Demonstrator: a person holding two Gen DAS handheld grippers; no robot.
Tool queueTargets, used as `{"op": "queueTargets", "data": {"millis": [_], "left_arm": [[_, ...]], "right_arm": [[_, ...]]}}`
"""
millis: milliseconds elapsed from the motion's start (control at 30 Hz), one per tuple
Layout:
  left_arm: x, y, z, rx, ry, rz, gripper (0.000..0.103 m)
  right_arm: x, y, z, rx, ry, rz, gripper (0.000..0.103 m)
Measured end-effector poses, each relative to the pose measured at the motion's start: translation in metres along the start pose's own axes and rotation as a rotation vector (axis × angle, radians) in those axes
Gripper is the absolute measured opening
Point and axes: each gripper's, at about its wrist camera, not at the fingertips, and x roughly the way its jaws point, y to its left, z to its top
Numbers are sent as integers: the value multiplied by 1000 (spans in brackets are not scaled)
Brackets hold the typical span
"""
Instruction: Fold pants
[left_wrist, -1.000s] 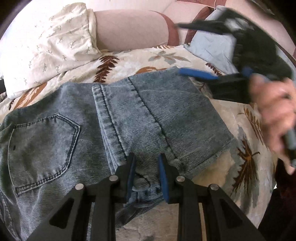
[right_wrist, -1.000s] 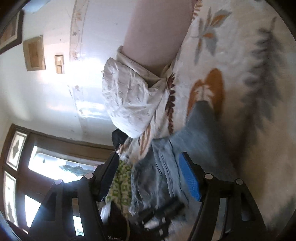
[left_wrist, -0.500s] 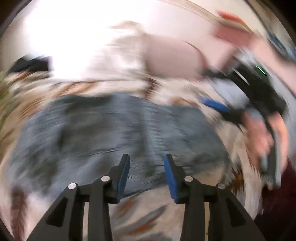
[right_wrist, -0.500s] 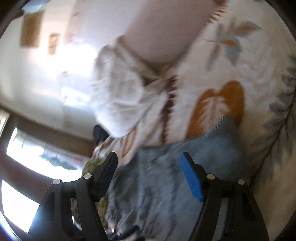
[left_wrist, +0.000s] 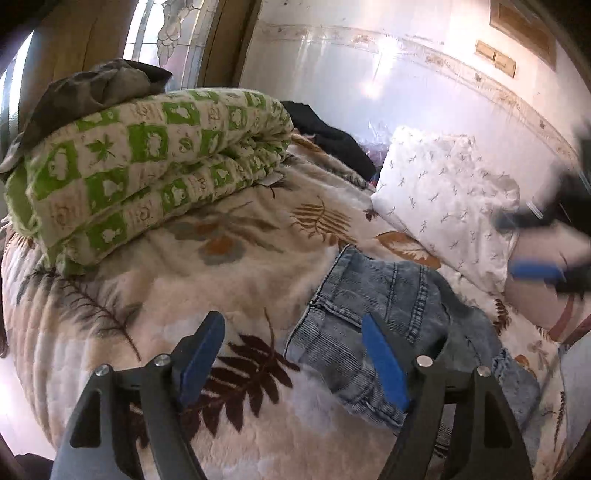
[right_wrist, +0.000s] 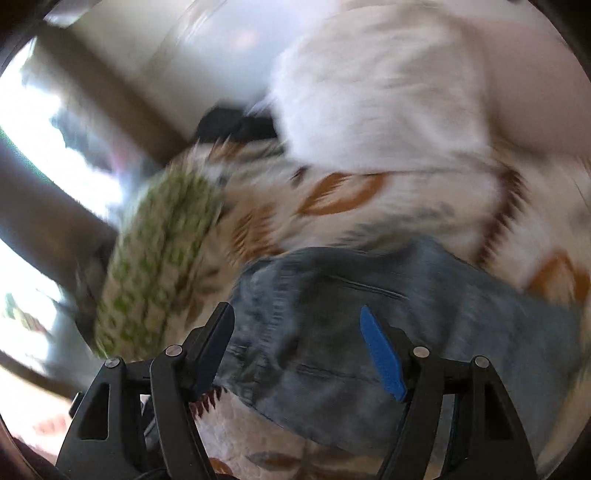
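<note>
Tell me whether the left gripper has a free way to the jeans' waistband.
Probably yes: the left gripper, jaws opening and empty, hangs just above the jeans, and nothing covers the waistband on the leaf-print blanket.

Window glare; right view seemingly motion-blurred.

The right gripper (right_wrist: 295, 354) is hanging over the folded pants (right_wrist: 369, 332), its jaws standing wide apart with nothing pinched between them. The blurred denim is lying on the leaf-patterned bed cover (right_wrist: 406, 206). A green-checked quilt (right_wrist: 155, 266) is sitting to the left, a white pillow (right_wrist: 369, 103) farther off.
</note>
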Motion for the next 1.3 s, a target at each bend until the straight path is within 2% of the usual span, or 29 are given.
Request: {"op": "queueTargets", "data": {"millis": [33, 167, 233, 300, 367, 400, 433, 467, 500, 600, 700, 733, 800, 867, 900, 933, 967, 1100, 1300], "left_arm": [[6, -3, 0, -2, 10, -3, 87], [34, -3, 6, -12, 36, 7, 87], [54, -7, 3, 3, 105, -45, 87], [72, -5, -3, 7, 184, -66, 87], [78, -4, -6, 14, 190, -83, 87], [78, -5, -5, 26, 188, -95, 81], [78, -6, -4, 27, 194, -124, 68], [79, -7, -5, 19, 203, -161, 61], [79, -10, -6, 21, 210, -185, 50], [76, -19, -8, 62, 192, -184, 43], [75, -20, -7, 50, 195, -196, 40], [75, -20, -7, 47, 196, -199, 39], [73, -21, -7, 45, 192, -204, 35], [68, -19, -6, 38, 182, -211, 33], [66, -20, -5, 36, 175, -215, 32], [64, -21, -3, 41, 167, -217, 30], [61, -23, -3, 48, 153, -218, 29], [51, -27, 2, 95, 83, -234, 27], [24, -51, 2, 195, -22, -300, 24]], "right_arm": [[15, 19, 9, -46, 43, -18, 71], [85, 78, 40, -183, 213, -73, 71], [107, 91, 45, -226, 273, -100, 71], [131, 103, 52, -259, 330, -129, 71], [152, 110, 56, -281, 382, -152, 71], [162, 113, 57, -294, 403, -172, 71], [170, 115, 58, -301, 421, -184, 71], [180, 117, 58, -308, 443, -196, 71], [191, 120, 58, -321, 468, -221, 71], [220, 123, 52, -373, 530, -310, 71], [241, 116, 44, -387, 599, -400, 71], [245, 113, 41, -394, 609, -420, 71], [251, 110, 34, -425, 623, -445, 64], [253, 107, 27, -458, 627, -464, 35], [251, 106, 25, -475, 623, -466, 31], [246, 107, 24, -491, 604, -470, 20], [241, 106, 26, -484, 593, -463, 15], [198, 97, 38, -437, 515, -387, 11], [125, 79, 38, -411, 405, -341, 10]]}}
